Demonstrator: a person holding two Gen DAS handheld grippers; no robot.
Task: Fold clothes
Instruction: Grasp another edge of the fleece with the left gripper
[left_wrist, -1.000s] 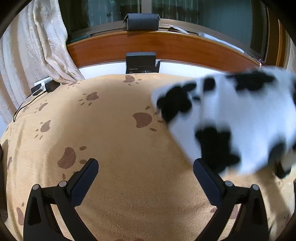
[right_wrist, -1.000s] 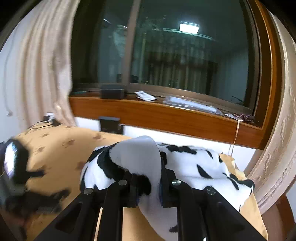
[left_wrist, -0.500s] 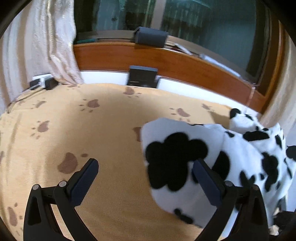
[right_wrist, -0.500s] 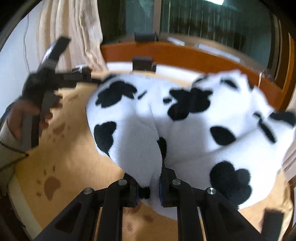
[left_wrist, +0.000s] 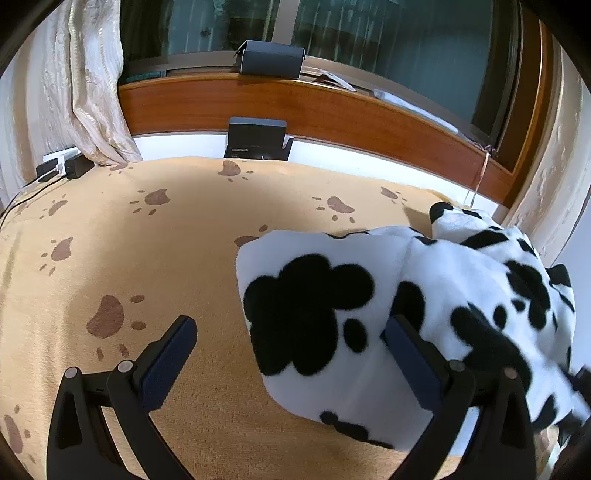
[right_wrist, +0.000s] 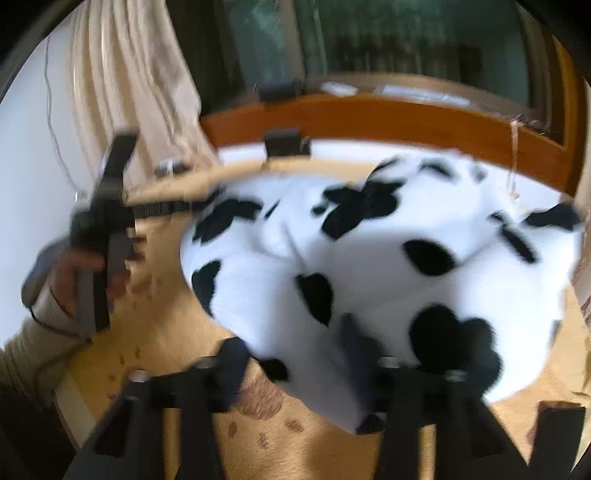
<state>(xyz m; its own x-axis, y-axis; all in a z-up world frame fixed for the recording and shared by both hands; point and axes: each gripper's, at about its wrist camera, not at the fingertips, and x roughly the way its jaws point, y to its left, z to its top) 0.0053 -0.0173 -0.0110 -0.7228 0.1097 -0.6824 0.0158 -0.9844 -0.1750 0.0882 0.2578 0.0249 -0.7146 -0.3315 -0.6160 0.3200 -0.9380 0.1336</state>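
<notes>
Fluffy cow-spotted fleece (left_wrist: 369, 314) bunched (soft, rumpled) on plush paw-print blanket (left_wrist: 147, 240).

The white garment with black cow spots (left_wrist: 369, 295) looked like soft, fluffy fleece. Under it, my tan blanket with brown paw prints (left_wrist: 147, 240) was short, fuzzy cloth. The brown wooden window ledge (left_wrist: 332, 110) was smooth and shiny. My left tongs (left_wrist: 288, 345) had matt black plastic fingers (left_wrist: 168, 354).

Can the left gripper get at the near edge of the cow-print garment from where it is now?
Probably yes. The left gripper is open, and the cow-print garment already lies partly between its fingers on the paw-print blanket. Nothing stands between them.
</notes>
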